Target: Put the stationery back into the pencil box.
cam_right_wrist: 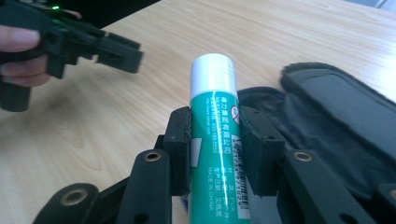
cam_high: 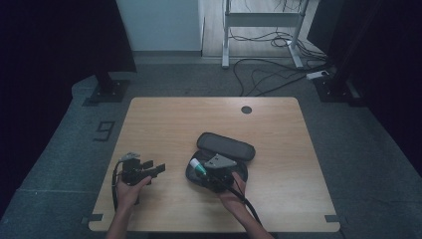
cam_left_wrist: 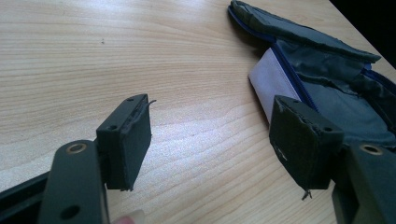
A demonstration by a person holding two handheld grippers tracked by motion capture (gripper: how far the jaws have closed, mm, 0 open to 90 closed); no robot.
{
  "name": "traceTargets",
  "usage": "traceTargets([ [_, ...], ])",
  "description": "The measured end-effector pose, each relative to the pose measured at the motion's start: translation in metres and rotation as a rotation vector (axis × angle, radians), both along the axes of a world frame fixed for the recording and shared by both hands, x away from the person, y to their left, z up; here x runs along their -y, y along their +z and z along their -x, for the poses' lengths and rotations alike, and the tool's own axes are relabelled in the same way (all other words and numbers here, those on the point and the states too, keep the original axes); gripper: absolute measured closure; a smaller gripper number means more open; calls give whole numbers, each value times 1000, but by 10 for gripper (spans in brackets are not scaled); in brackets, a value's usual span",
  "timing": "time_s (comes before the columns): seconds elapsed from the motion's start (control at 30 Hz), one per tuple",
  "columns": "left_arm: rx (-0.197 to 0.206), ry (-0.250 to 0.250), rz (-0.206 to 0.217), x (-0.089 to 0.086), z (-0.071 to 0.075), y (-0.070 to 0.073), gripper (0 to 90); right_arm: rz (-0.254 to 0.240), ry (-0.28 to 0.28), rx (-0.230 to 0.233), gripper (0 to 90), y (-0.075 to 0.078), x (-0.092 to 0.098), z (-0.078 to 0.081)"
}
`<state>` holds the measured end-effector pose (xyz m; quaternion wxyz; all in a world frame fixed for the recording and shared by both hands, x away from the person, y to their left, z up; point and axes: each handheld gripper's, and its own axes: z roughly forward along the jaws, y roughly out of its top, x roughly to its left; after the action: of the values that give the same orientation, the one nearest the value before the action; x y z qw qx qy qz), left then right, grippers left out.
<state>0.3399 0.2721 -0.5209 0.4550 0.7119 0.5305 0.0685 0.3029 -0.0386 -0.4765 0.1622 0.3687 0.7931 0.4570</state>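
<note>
A green glue stick [cam_right_wrist: 215,126] with a white cap is clamped between the pads of my right gripper [cam_right_wrist: 215,149], its cap pointing away from the camera. In the high view the glue stick [cam_high: 197,167] hangs over the near part of the open dark pencil case [cam_high: 226,147], with the right gripper [cam_high: 205,171] shut on it. My left gripper [cam_high: 158,170] rests at the table's front left, jaws wide apart with nothing between them. Its own view shows the left gripper [cam_left_wrist: 210,140] facing the pencil case [cam_left_wrist: 327,88], whose grey lining and blue zip are exposed.
A wooden table [cam_high: 174,119] with a round cable hole [cam_high: 246,109] at the back. Beyond it stand a white desk frame [cam_high: 261,22] and loose cables [cam_high: 278,64] on the grey floor. Dark curtains and stand bases flank both sides.
</note>
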Motion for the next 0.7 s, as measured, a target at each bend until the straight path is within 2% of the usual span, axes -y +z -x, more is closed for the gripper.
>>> traceTargets([
  [0.27,-2,2,-1,0,0,0,299,5,-42,-12,649,-3,16,-13],
  [0.7,-9,3,4,-2,0,-2,298,23,-83,-48,649,-16,28,-26],
])
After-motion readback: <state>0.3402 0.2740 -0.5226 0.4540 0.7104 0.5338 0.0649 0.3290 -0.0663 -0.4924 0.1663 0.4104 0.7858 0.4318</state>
